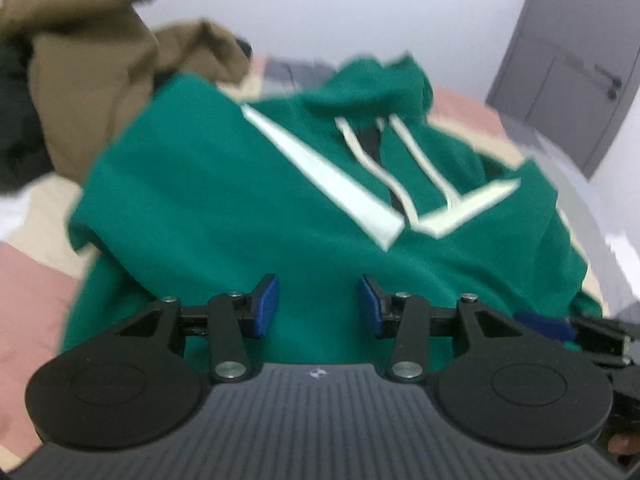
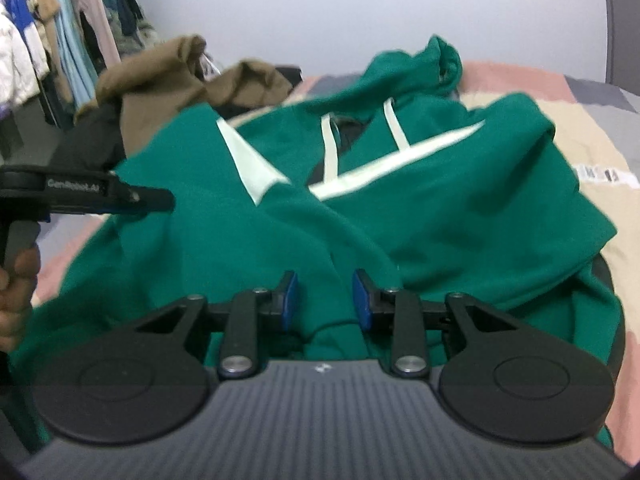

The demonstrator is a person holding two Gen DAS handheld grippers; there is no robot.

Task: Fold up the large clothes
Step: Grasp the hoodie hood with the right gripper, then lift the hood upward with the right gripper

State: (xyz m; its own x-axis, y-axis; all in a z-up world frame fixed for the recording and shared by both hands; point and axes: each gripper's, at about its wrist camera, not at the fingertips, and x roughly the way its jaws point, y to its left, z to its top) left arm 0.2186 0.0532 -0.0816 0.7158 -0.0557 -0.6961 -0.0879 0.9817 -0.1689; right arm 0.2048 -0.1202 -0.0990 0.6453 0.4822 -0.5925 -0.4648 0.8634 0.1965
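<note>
A green hoodie with white stripes and white drawstrings lies on the bed, hood at the far end; it also shows in the right wrist view. Both sleeves are folded in across the chest. My left gripper is open just above the hoodie's lower part, nothing between its blue pads. My right gripper is open over a raised fold of green cloth near the hem; the cloth sits between the pads without being pinched. The left gripper also shows at the left of the right wrist view.
A brown garment and a dark one are piled at the far left of the bed. The bedcover has pink, cream and grey patches. A clothes rack stands far left. A grey door is at the right.
</note>
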